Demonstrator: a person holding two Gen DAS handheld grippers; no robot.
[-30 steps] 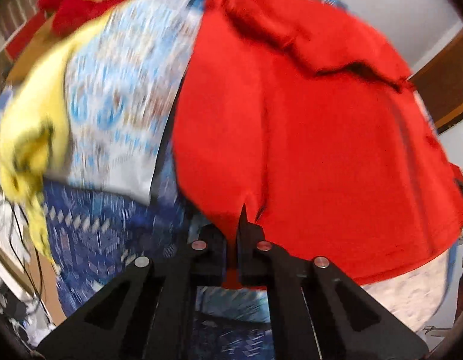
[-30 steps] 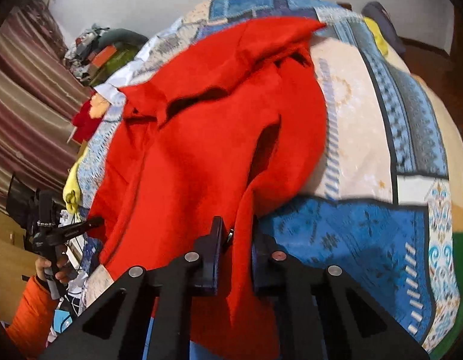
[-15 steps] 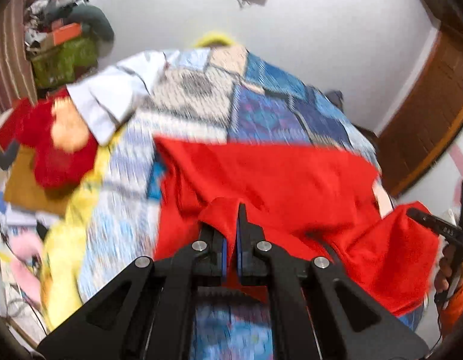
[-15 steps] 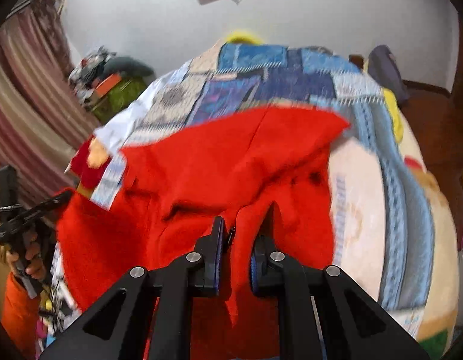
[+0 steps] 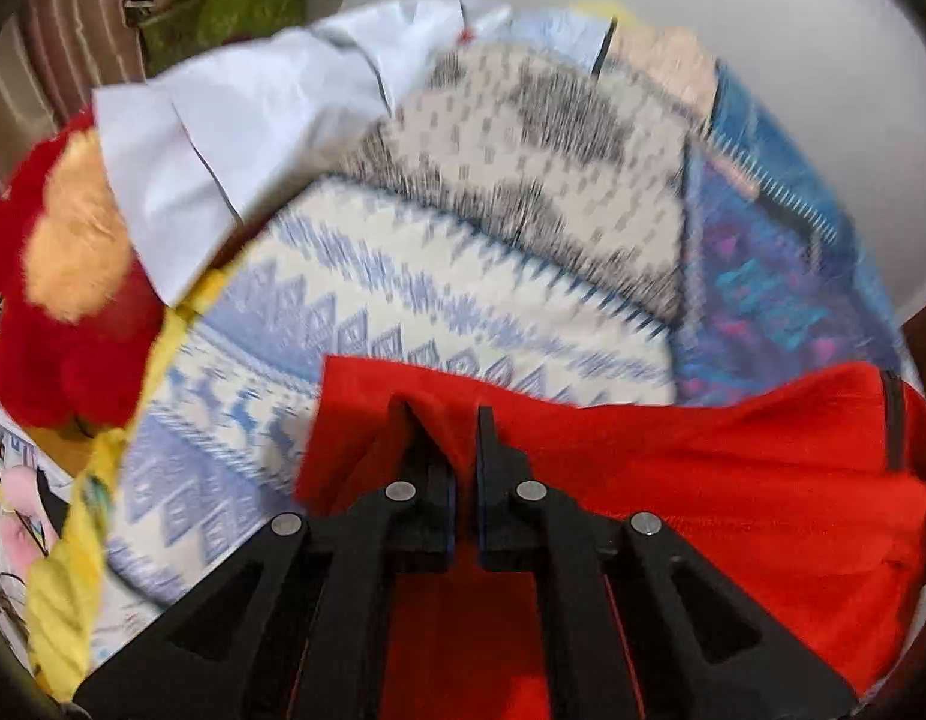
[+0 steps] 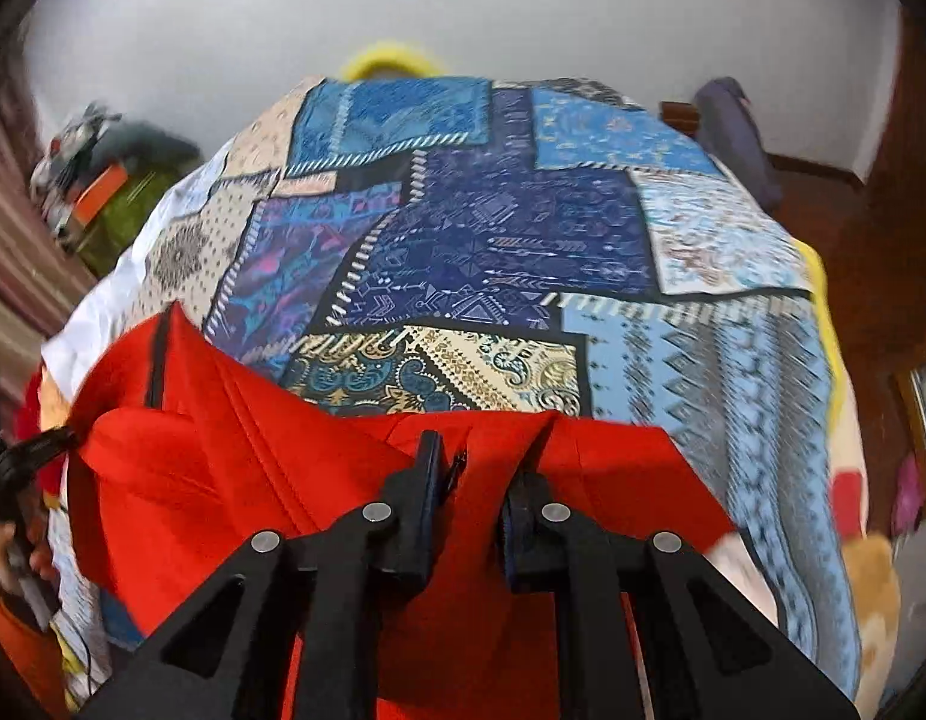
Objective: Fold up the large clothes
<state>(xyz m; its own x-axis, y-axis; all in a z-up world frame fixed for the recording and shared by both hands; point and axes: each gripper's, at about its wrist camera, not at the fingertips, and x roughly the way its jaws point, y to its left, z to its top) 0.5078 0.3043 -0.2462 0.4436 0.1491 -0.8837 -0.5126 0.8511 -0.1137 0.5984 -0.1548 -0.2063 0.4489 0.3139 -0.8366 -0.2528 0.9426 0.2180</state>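
A home bedroom: a bed point(image 6: 733, 360) under a patchwork quilt point(image 6: 511, 228) fills the frame's centre. A red plush toy point(image 5: 61, 312) lies at left, and what may be a striped curtain point(image 5: 73, 48), blurred, hangs upper left.

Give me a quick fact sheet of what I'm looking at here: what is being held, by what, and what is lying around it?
Held item: red garment, bunched at the near edge of the bed
Left gripper: shut on the red garment
Right gripper: shut on the red garment
Surface: patchwork bedspread, blue and cream panels
Nearby: white cloth; red plush toy at the bed's left edge
Image quality: motion-blurred
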